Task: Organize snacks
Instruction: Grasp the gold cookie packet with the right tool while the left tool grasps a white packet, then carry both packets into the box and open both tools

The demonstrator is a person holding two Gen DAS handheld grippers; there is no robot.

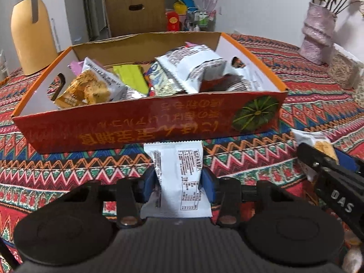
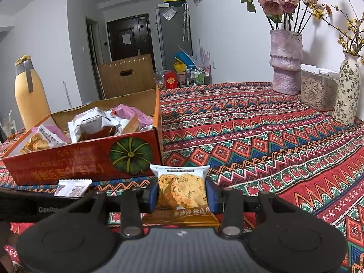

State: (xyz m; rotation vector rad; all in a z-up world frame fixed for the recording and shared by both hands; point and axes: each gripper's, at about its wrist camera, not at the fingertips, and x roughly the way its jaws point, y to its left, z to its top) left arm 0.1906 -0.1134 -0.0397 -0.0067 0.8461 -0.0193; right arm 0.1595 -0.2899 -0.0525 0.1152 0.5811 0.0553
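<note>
An orange cardboard box (image 1: pixel 145 127) with a pumpkin print holds several snack packets (image 1: pixel 191 68); it also shows in the right wrist view (image 2: pixel 75 161). My left gripper (image 1: pixel 179 182) is shut on a white snack packet (image 1: pixel 179 173), printed back up, just in front of the box's near wall. My right gripper (image 2: pixel 182 195) is shut on a cookie packet (image 2: pixel 182 191) with a biscuit picture, near the box's right front corner. The right gripper and its packet show at the right of the left wrist view (image 1: pixel 323 157).
The table has a red patterned cloth (image 2: pixel 273 136). A yellow thermos jug (image 1: pixel 29 27) stands behind the box at the left. A pink vase (image 2: pixel 285 61), a floral vase (image 2: pixel 347 91) and a clear container of seeds (image 2: pixel 316 88) stand at the far right.
</note>
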